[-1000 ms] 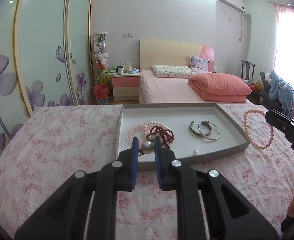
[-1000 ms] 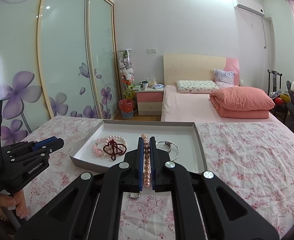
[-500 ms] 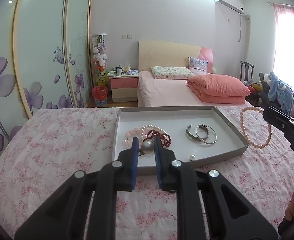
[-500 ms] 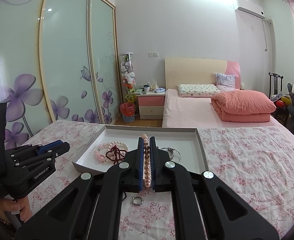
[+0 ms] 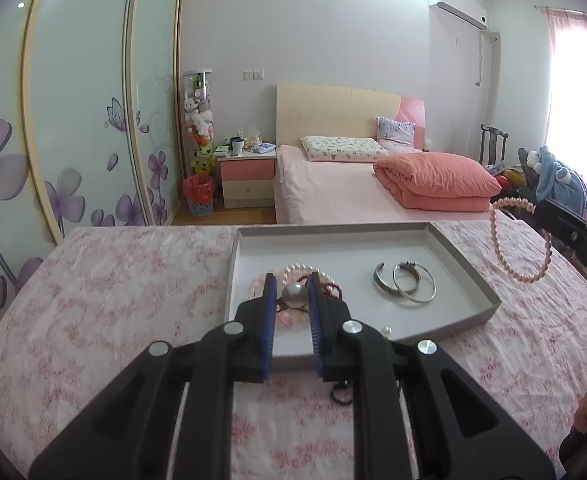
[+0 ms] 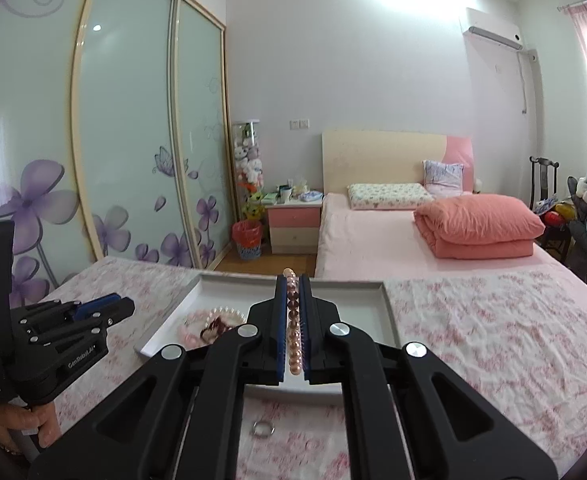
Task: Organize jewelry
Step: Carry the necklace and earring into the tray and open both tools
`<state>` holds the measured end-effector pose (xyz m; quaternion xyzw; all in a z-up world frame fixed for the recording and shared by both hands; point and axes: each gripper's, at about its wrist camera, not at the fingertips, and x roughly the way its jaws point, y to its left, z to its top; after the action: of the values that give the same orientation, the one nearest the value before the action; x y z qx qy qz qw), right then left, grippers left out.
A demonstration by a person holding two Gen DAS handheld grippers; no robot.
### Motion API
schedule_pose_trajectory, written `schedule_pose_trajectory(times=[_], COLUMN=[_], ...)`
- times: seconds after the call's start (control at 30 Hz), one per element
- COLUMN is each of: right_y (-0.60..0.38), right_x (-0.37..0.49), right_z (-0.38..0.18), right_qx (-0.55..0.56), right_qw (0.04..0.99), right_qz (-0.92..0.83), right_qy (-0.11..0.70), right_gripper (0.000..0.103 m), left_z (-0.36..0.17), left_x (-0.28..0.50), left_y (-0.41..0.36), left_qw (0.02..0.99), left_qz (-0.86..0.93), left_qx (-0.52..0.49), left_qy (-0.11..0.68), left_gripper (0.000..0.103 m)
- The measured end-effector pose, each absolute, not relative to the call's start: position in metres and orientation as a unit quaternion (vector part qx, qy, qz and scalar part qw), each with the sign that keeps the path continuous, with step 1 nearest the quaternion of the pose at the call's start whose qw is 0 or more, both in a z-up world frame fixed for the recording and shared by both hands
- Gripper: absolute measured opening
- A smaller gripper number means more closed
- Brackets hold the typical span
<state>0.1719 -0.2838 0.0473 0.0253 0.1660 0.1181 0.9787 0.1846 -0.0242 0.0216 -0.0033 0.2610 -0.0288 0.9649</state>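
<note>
Left wrist view is showing the left gripper pinching a round silver bead between its blue pads, hovering over the near-left part of the gray tray. Only this view is giving the tray's right half: two silver bangles lying side by side, touching, plus a loose white pearl at the near wall and a dark red bead string on the cloth under the gripper. It's also catching the pink pearl bracelet hanging in air, right of the tray. Right wrist view is showing the right gripper clamped narrow on that bracelet, beads running in a line between the pads, above the tray's near edge. Only this view is showing a small silver ring on the cloth in front of the tray, and the left gripper from the side, lettering "GenRobot.AI" on its body. Both are seeing the pink and white bracelets piled in the tray's left part. Surface is a pink floral tablecloth; behind it a bedroom: pink bed, folded salmon quilt, nightstand, flower-printed sliding wardrobe doors, wall air conditioner.
</note>
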Motion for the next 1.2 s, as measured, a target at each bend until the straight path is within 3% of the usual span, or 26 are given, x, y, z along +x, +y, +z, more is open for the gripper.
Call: schedule_pose_trajectory(times=[0.37, 1.0, 1.07, 1.13, 1.2], right_y=[-0.281, -0.274, -0.275, -0.277, -0.28], right_x=[0.225, 0.293, 0.293, 0.292, 0.289], right_z=[0.037, -0.017, -0.019, -0.02, -0.021], right_qx=[0.037, 0.078, 0.08, 0.08, 0.079], right_qw=[0.974, 0.946, 0.944, 0.944, 0.944], right_qz=[0.112, 0.125, 0.124, 0.124, 0.121], right_qy=[0.191, 0.29, 0.294, 0.297, 0.297], right_gripper=[0.007, 0.007, 0.009, 0.021, 0.026], left_z=[0.019, -0.03, -0.035, -0.037, -0.038], left_x=[0.232, 0.304, 0.309, 0.311, 0.312], left_y=[-0.03, -0.043, -0.044, -0.043, -0.04], left_qw=[0.963, 0.941, 0.938, 0.936, 0.936], left_qz=[-0.028, -0.049, -0.051, -0.053, -0.055], left_qx=[0.0, -0.017, -0.022, -0.028, -0.032], left_qy=[0.267, 0.334, 0.342, 0.346, 0.347], left_gripper=[0.016, 0.017, 0.018, 0.022, 0.027])
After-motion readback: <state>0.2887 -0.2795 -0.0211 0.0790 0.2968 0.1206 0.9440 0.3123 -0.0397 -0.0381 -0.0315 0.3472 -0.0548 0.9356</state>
